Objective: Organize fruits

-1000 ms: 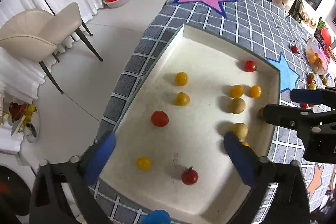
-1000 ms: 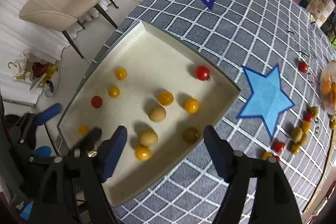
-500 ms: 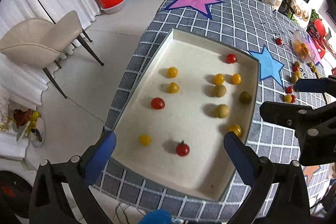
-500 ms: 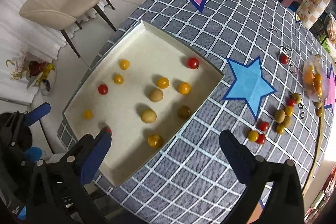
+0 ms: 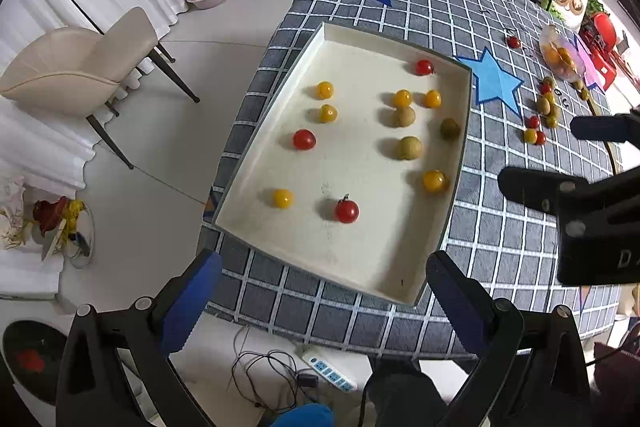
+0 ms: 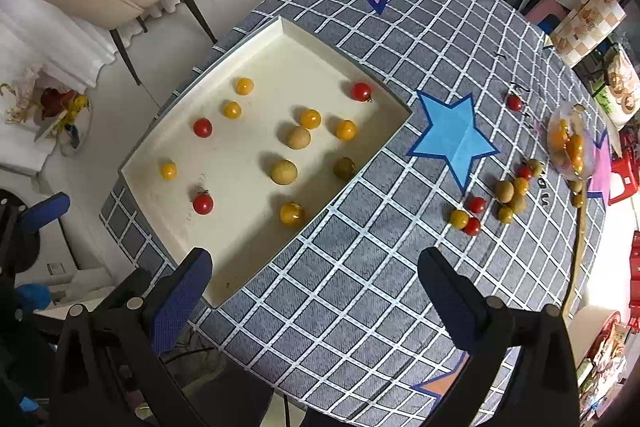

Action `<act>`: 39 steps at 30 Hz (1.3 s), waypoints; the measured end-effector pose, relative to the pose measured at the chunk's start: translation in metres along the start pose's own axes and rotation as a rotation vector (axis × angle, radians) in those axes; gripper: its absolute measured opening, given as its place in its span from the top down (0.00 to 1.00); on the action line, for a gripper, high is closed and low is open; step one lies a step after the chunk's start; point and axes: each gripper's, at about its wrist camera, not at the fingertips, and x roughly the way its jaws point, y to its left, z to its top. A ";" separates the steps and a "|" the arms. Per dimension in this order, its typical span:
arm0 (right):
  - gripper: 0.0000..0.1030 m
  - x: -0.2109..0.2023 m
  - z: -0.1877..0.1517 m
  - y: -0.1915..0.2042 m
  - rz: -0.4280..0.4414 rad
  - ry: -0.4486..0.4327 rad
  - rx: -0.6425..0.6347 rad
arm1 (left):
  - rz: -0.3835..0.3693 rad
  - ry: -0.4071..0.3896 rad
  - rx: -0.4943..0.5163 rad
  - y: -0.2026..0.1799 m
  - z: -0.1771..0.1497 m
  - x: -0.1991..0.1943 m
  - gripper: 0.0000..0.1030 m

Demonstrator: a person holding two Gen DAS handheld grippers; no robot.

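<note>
1. The right gripper [image 5: 560, 155] is showing only in part at the edge of the left wrist view, its body cut off by the frame; in its own view the right gripper [image 6: 316, 279] is hanging above the checked tablecloth [image 6: 360, 287] just beside the tray's near corner, jaws spread wide and holding nothing.
2. The left gripper [image 5: 320, 279] is hovering over the near rim of the tray [image 5: 396, 39], fingers wide apart and empty; past the table edge, cables and a power strip [image 5: 328, 373] are lying on the floor.
3. The clear container [image 6: 568, 147], well away from the tray on its far right, is holding orange-yellow fruit, but glare is making the count impossible to tell.
4. The cream tray is holding twelve fruits: three red tomatoes, one [image 6: 361, 91] near its far corner, one [image 6: 202, 127] toward its left side and one [image 6: 203, 203] near its front; six yellow ones, including one [image 6: 292, 213] by its right wall; and three brownish-green fruits [image 6: 283, 171] in its right half.
5. A loose cluster of fruits [image 6: 496, 201] is lying on the cloth to the right of the tray, beyond the blue star [image 6: 452, 139]; a single red tomato [image 6: 514, 102] is sitting apart, farther back.
</note>
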 end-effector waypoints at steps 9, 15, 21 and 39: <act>0.00 -0.011 -0.002 -0.001 -0.023 -0.016 0.012 | 0.004 -0.016 0.052 -0.007 -0.003 -0.010 0.00; 0.00 -0.015 0.000 0.002 -0.009 -0.029 0.000 | 0.010 -0.023 0.048 -0.007 -0.001 -0.012 0.00; 0.00 -0.013 -0.001 0.003 -0.022 -0.021 0.003 | 0.024 -0.033 0.066 -0.009 -0.002 -0.014 0.00; 0.00 -0.011 -0.002 0.004 -0.028 -0.010 0.018 | 0.017 -0.027 0.086 -0.011 -0.002 -0.011 0.00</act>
